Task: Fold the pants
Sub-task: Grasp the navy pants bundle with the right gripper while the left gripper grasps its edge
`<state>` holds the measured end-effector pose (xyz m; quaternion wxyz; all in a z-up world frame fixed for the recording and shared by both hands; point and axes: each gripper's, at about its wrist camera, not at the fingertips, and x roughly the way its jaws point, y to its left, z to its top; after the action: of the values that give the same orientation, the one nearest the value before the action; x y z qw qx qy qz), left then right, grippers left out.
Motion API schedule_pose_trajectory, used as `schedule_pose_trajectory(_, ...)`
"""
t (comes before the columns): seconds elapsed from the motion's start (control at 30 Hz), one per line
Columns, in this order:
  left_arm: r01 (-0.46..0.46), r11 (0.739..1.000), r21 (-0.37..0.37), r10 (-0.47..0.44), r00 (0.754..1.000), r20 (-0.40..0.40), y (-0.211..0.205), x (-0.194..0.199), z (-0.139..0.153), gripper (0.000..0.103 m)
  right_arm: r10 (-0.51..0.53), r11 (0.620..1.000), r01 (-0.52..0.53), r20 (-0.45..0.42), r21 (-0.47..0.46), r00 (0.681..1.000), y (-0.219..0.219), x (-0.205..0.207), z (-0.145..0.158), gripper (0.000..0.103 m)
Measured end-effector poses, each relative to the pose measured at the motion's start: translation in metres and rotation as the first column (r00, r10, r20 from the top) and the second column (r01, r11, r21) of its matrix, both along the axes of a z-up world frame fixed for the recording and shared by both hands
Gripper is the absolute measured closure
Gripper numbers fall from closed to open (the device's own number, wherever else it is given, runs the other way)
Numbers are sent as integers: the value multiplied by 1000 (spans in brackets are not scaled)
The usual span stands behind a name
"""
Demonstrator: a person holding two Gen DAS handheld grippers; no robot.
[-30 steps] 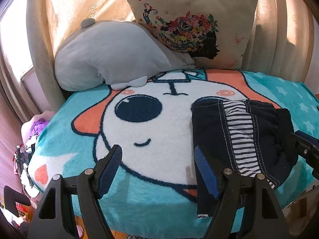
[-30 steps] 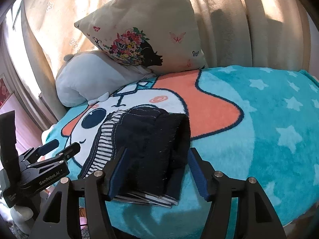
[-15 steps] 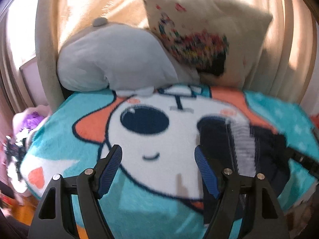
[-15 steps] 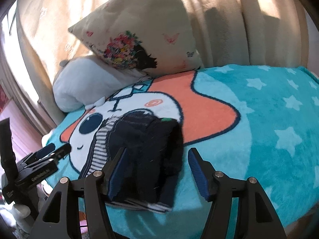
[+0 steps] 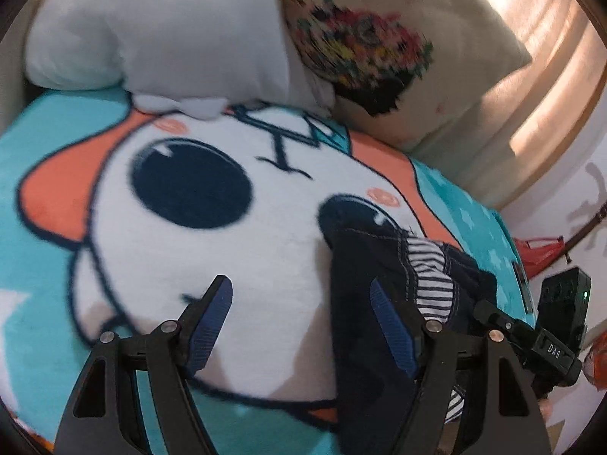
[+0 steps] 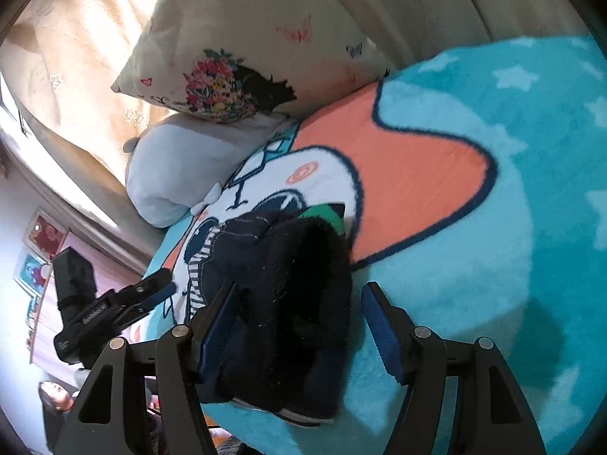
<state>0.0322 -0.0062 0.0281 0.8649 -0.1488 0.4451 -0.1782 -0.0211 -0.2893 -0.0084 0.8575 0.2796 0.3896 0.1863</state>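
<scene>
The dark navy pants (image 5: 364, 288) with a striped lining lie folded in a compact bundle near the front edge of the cartoon blanket; they also show in the right wrist view (image 6: 288, 295). My left gripper (image 5: 299, 314) is open and empty, just left of the bundle, its right finger over the pants' left edge. My right gripper (image 6: 299, 322) is open, its jaws straddling the bundle's near end without gripping it. The left gripper also appears at the left in the right wrist view (image 6: 151, 295).
A turquoise cartoon blanket (image 6: 474, 265) covers the bed. A grey plush pillow (image 5: 151, 26) and a cream floral cushion (image 6: 242, 49) lean against the curtain at the back. The bed's front edge is right below both grippers.
Both grippers have tilted and moved closer to the bed. The pants bundle has stayed in place. Both jaws remain open.
</scene>
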Motion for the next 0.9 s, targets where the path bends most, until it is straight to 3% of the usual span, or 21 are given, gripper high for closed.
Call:
schedule_pose_trajectory(0.33, 92, 996, 7, -92, 996, 15, -38, 12, -8, 30, 26, 999, -25, 15, -35, 1000, 18, 13, -3, 30)
schedule_pose_trajectory(0.37, 98, 995, 1, -98, 995, 19, -39, 11, -8, 37, 25, 999, -24, 21, -40, 999, 19, 13, -3, 30)
schedule_pose_trajectory(0.4, 107, 994, -14, -107, 994, 17, -39, 10, -8, 59, 22, 999, -21, 25, -42, 999, 20, 12, -4, 31)
schedule_pose_trajectory(0.47, 125, 990, -62, -126, 992, -15, -37, 10, -11, 80, 17, 999, -16, 32, -48, 999, 19, 10, -3, 42)
schedule_pose_trajectory(0.63, 69, 996, -48, -69, 998, 3, -27, -2, -3, 79, 9, 1000, -8, 27, -25, 1000, 13, 8, -4, 51)
schedule_pose_trajectory(0.7, 50, 997, -58, -49, 999, 14, -18, -5, 0, 57, 8, 1000, -8, 21, -25, 1000, 13, 8, -5, 50)
schedule_pose_trajectory(0.77, 26, 997, -76, -25, 999, 21, -7, -7, 1, 43, 2, 1000, -2, 14, -11, 1000, 12, 8, -6, 49)
schedule_pose_trajectory(0.9, 55, 992, -113, -58, 998, -24, -6, -1, -8, 39, 2, 1000, -2, 12, 3, 1000, 11, 7, -9, 45)
